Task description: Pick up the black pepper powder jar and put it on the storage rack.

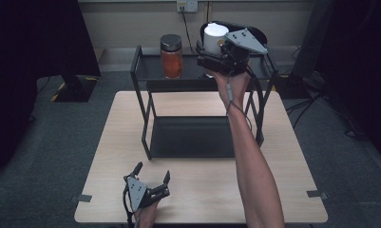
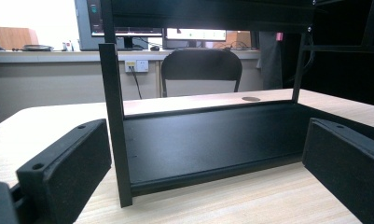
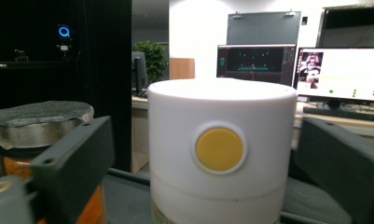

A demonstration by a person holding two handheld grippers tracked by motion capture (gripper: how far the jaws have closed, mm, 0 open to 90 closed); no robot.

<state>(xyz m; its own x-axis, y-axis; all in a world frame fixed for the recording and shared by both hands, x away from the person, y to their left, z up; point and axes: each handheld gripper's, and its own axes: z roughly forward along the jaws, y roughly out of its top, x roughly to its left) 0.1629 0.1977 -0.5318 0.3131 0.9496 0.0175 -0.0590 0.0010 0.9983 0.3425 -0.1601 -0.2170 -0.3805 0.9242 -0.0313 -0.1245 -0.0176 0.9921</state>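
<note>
On the top shelf of the black metal two-tier rack [image 1: 145, 76], at the far edge of the pale wood surface [image 1: 202, 190], a white cylindrical container w/ a round yellow button [image 3: 220, 149] sits toward the shelf's right end. Right gripper [image 1: 215, 53] is up at that shelf, jaws spread wide either side of the container; in the right gripper view there's a gap betw. each pad and the white wall, so no contact visible. Glass jar w/ orange contents & dark lid [image 1: 171, 56] stands on the same shelf, near its middle, just left of the container, apart from it.

Left gripper [image 1: 152, 175] rests low near the surface's near edge, left of centre, jaws wide, nothing betw. them. It faces the rack's lower shelf, which is bare, w/ a front upright post just ahead of the left jaw. Person's right forearm [image 1: 254, 161] reaches across the surface's right half to the rack.
</note>
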